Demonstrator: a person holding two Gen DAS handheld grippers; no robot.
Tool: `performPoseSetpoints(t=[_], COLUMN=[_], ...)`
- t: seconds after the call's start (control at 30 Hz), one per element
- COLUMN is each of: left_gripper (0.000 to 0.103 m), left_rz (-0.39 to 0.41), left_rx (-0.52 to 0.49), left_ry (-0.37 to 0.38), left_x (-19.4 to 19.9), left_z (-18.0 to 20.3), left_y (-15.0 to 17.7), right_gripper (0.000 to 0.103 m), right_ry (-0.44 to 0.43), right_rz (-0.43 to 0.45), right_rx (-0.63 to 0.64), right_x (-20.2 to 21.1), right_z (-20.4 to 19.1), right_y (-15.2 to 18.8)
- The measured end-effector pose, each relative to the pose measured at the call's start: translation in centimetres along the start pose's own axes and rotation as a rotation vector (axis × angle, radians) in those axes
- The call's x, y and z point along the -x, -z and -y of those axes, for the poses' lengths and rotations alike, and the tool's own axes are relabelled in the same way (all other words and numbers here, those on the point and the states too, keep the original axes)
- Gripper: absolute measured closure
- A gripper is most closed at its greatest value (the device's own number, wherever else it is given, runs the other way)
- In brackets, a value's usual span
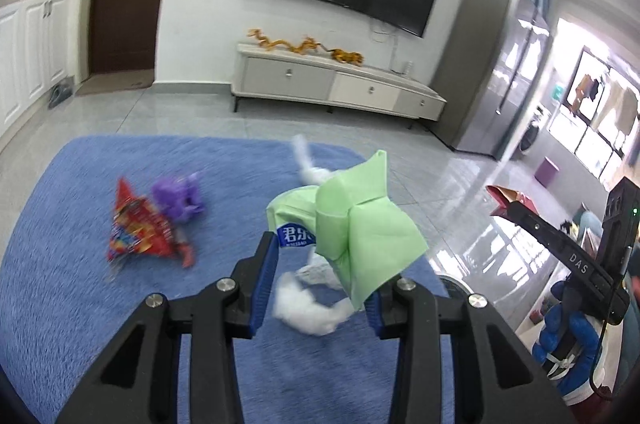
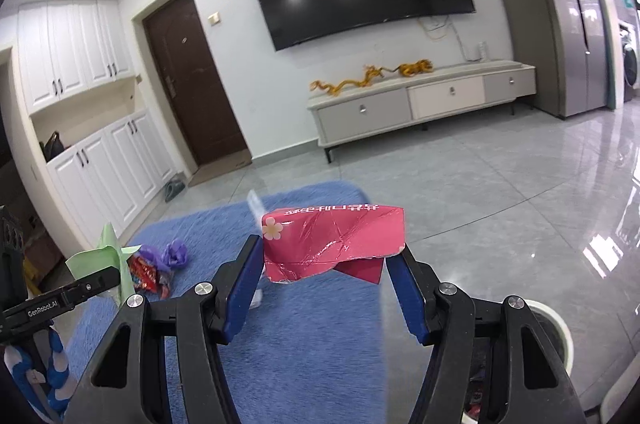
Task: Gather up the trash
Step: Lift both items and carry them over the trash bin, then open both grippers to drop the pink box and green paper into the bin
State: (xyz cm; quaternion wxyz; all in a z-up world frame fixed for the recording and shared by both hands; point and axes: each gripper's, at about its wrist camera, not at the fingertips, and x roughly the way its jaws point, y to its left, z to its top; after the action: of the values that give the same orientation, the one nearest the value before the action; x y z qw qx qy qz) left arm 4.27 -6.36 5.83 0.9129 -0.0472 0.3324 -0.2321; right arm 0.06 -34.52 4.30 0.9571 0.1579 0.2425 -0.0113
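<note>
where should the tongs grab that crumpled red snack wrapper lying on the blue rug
Probably the raised pointed upper corner of the crumpled red snack wrapper, coming from above. It lies nearly flat on the blue rug, and the purple plastic scrap crowds its right side.

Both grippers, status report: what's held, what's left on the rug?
Left gripper shut on crumpled green carton. Right gripper shut on torn pink box. Red wrapper, purple bag, white tissue remain on blue rug.

The left black tongs with blue pads squeeze a crumpled green paper wrapper. The right black tongs squeeze a torn pink cardboard box. Both point a bit downward.
</note>
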Motion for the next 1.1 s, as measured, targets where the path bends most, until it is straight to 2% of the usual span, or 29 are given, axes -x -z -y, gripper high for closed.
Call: performPoseSetpoints(t=[0.27,0.5,0.83,1.03,1.1], left_gripper=[0.066,0.066,0.064,0.063,0.058], left_rz=[-0.034,-0.122,-0.319,-0.415,-0.448], left_rx=[-0.148,-0.23,-0.307,-0.296,-0.281], left_ry=[0.072,0.164,0.255,0.267,0.269], left_x=[-3.1,-8.3,-18.1,-22.8,-24.2], left_z=[8.2,15.8,25.3,28.1,28.7], left_y=[-1.9,-1.8,2.3,4.2,4.5], right_gripper=[0.041,0.041,0.04,0.039,0.037], right_ry=[0.061,0.136,0.226,0.263,0.274], right_rz=[0.035,0.02,-0.093,-0.18,-0.207], right_rx=[-0.086,-0.207,-0.347,-0.411,-0.42], right_x=[2.2,2.8,0.5,-1.8,-2.4], right_z=[6.0,13.0,21.3,24.5,25.0], right_y=[0.4,2.6,7.6,10.8,11.6])
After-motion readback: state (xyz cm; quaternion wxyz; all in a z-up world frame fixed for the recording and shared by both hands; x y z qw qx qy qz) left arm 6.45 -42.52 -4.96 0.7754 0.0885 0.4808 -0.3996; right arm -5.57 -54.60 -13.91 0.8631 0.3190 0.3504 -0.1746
